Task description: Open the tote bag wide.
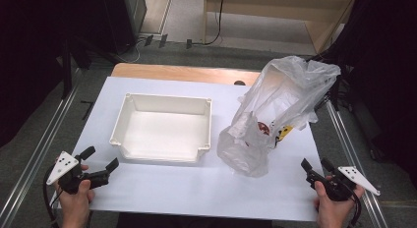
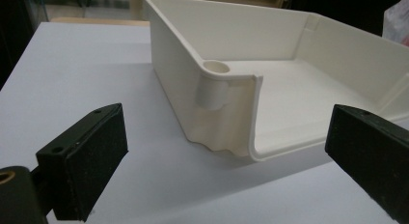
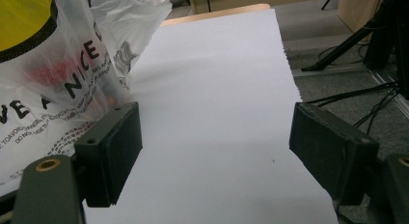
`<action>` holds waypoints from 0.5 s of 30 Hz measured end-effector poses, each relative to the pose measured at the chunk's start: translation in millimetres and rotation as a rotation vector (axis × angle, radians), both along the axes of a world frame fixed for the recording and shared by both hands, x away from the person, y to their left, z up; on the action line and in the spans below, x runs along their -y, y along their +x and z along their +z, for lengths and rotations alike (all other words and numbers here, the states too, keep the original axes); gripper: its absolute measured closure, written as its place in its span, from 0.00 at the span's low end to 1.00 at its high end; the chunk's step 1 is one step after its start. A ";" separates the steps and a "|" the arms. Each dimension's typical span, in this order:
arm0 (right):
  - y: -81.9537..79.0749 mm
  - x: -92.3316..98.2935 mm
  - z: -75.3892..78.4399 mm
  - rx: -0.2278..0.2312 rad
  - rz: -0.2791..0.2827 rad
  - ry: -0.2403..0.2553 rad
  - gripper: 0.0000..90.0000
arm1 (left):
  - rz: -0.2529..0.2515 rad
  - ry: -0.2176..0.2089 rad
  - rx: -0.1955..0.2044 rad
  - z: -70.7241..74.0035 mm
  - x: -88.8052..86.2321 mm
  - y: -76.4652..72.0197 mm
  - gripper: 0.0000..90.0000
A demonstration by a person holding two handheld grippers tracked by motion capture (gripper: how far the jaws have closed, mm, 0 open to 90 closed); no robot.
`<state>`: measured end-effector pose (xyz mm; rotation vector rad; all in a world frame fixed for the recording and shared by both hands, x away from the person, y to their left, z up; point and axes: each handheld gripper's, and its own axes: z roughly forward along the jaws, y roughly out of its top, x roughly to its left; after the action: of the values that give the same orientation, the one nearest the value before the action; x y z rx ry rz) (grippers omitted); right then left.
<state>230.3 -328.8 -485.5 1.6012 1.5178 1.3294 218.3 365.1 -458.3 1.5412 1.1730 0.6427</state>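
Note:
An empty white plastic tray (image 1: 129, 110) sits on the white sheet at the table's middle left; its near corner post (image 2: 212, 84) looms large in the left gripper view. To its right stands a clear plastic bag (image 1: 280, 105) holding items with red and yellow labels; the bag (image 3: 58, 64) carries black print in the right gripper view. My left gripper (image 1: 102, 158) hovers at the front left, open and empty, aimed at the tray's near left corner. At the front right my right gripper (image 1: 316, 164) is open with nothing between its jaws, just right of the bag.
The white sheet (image 1: 196, 188) covers a wooden table whose far edge (image 1: 187, 71) shows bare. Metal rails (image 1: 29, 164) run along both sides. Cables and stand legs (image 3: 347, 60) lie on the floor beyond the sheet's right edge.

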 end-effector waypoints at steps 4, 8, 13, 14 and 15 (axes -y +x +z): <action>0.1 2.2 -1.2 -0.004 -0.020 0.009 0.22 | 0.015 -0.037 -0.006 -0.1 -5.3 0.0 0.02; 4.4 -1.0 -1.8 -0.037 -0.030 -0.017 0.22 | 0.015 0.010 -0.012 0.1 -0.6 1.6 0.02; 1.2 1.6 -0.6 -0.001 -0.029 0.017 0.23 | 0.016 -0.002 0.010 1.0 -1.1 -2.1 0.02; 0.4 2.2 -0.2 0.010 -0.026 0.019 0.22 | 0.006 -0.004 0.019 1.7 -1.0 -3.4 0.02; 0.4 2.2 -0.2 0.010 -0.026 0.019 0.22 | 0.006 -0.004 0.019 1.7 -1.0 -3.4 0.02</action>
<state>230.7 -331.0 -485.7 1.6185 1.4773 1.3398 214.9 366.1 -456.6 1.5253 1.1648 0.6569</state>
